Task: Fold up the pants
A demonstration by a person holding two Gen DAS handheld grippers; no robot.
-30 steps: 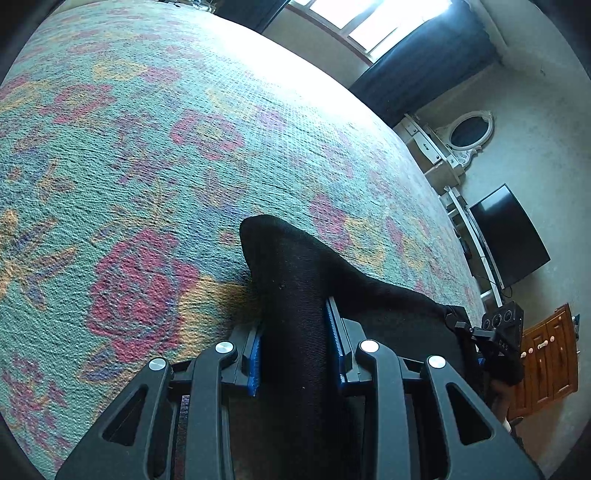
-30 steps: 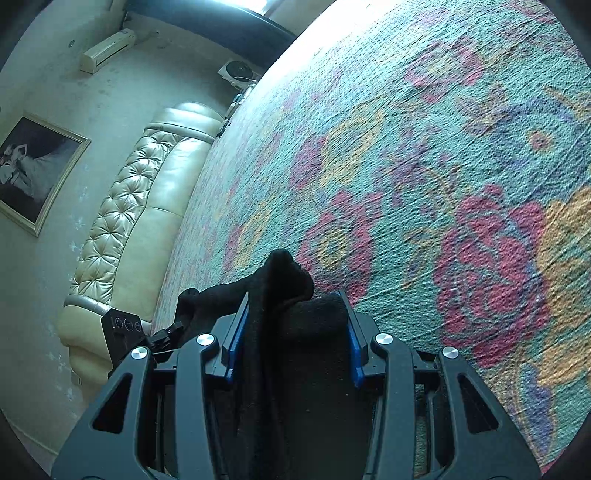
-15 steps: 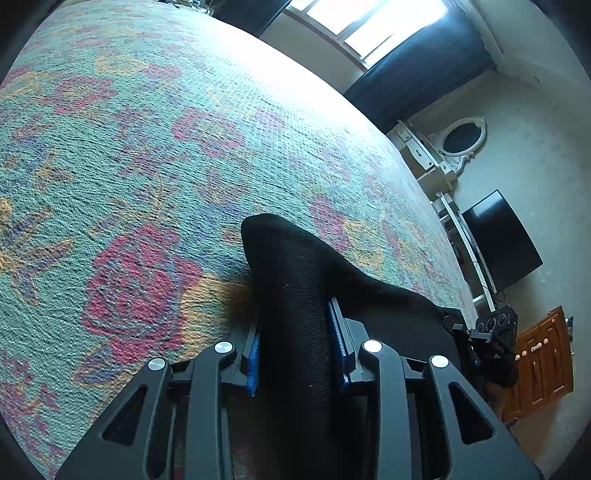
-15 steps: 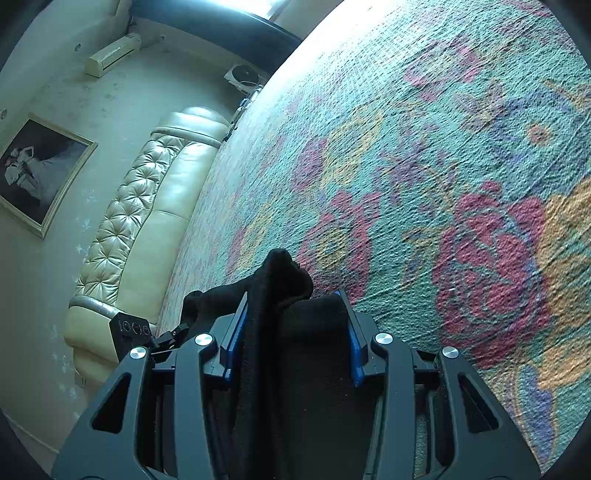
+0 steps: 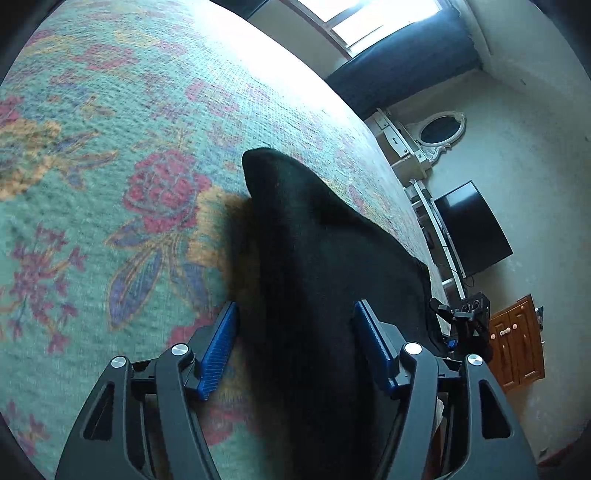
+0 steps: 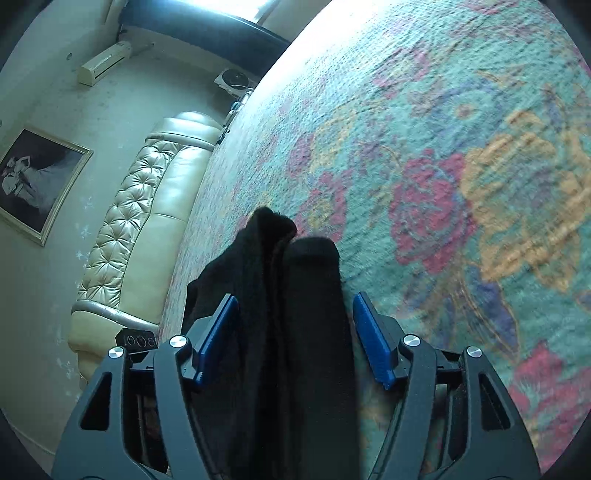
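Pants point(image 5: 317, 280), black, lying on the bed's floral cover point(image 5: 110, 206) and running up between the blue pads of both tools. Left tool point(image 5: 293, 339) opening at this moment, pads standing wide with dark fabric between them but the left pad clear of the cloth and showing cover beside it; the right pad's contact hard to tell against the dark cloth. Right tool point(image 6: 293, 332) likewise opening, pads apart, with a gap of cover visible between the right pad and the fabric, and the left pad just beside the cloth's edge. Seen from the right wrist, pants point(image 6: 295, 314) bunching into two rounded folds side by side, ends pointing away across the cover point(image 6: 443, 184). Seen from the left wrist, cloth rising to one rounded tip ahead and spreading wide toward the right, reaching the bed's edge. Farther off in the left view, standing beyond the bed: a dark screen point(image 5: 472, 229), a wooden cabinet point(image 5: 517, 350), an oval mirror point(image 5: 441, 129) and a bright window point(image 5: 369, 18). Farther off in the right view: a cream tufted headboard point(image 6: 147, 221), a framed picture point(image 6: 37, 181) and a wall air conditioner point(image 6: 105, 61).
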